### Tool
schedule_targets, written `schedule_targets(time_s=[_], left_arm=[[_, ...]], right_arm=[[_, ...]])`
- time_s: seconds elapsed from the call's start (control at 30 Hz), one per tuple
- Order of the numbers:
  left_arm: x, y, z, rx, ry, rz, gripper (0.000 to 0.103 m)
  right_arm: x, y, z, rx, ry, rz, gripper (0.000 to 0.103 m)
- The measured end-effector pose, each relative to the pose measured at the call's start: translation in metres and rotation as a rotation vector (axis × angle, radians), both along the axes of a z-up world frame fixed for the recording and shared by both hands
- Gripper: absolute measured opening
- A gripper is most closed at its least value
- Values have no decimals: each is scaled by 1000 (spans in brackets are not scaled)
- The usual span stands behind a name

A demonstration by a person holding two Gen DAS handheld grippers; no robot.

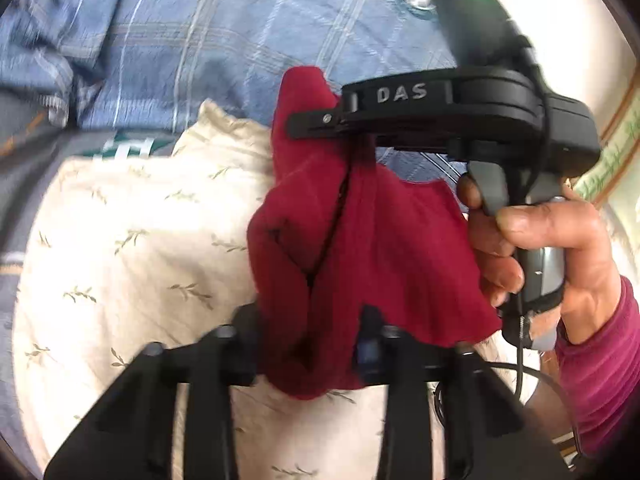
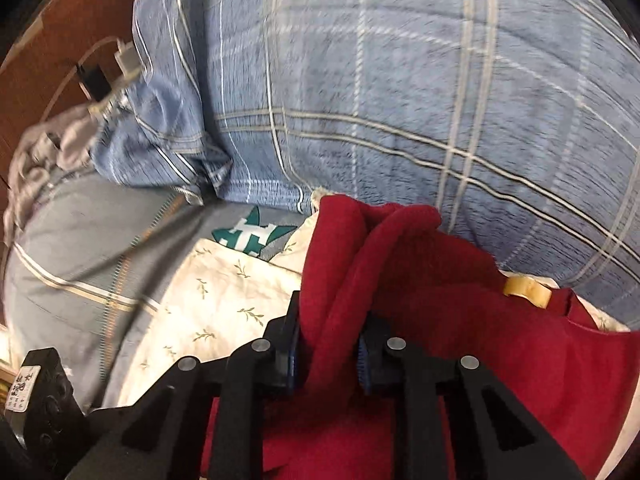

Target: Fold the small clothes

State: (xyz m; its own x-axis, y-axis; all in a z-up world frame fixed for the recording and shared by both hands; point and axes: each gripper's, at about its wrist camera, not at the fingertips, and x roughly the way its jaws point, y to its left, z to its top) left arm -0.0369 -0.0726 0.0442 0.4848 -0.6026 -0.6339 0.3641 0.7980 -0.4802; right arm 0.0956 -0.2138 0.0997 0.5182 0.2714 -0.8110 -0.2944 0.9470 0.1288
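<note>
Two grips on one dark red garment (image 1: 360, 240), which hangs bunched above a cream leaf-print sheet (image 1: 140, 240). Left gripper (image 1: 312, 344) is clenched on a thick roll of it between the jaws; right gripper (image 2: 328, 356) likewise pinches a folded ridge (image 2: 344, 280), the rest spilling right of its jaws. Risks, judged: both bites are on bunched layers, so a layer may slip free under tension; uneven hold would skew the fold; loose cloth could drag on the blue plaid bedding (image 2: 400, 100) ahead of the jaws.

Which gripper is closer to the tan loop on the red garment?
Right. The right gripper pinches a fold of the red garment just left of the tan loop. The left gripper grips another bunch; no loop shows in its view.
</note>
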Motion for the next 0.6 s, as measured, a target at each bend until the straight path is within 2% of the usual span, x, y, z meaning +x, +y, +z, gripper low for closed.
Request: schedule_targets(time_s=[0.13, 0.3, 0.43, 0.6], left_arm=[[-9, -18, 24, 18, -31, -26, 19], [-12, -56, 53, 35, -83, -92, 17], [-22, -96, 72, 49, -117, -169, 16], [-26, -157, 76, 73, -134, -262, 16]], right_arm=[[-8, -20, 21, 57, -32, -28, 20], [-25, -66, 49, 95, -75, -75, 19], [-44, -112, 57, 106, -93, -127, 17], [-65, -175, 56, 125, -93, -214, 16]])
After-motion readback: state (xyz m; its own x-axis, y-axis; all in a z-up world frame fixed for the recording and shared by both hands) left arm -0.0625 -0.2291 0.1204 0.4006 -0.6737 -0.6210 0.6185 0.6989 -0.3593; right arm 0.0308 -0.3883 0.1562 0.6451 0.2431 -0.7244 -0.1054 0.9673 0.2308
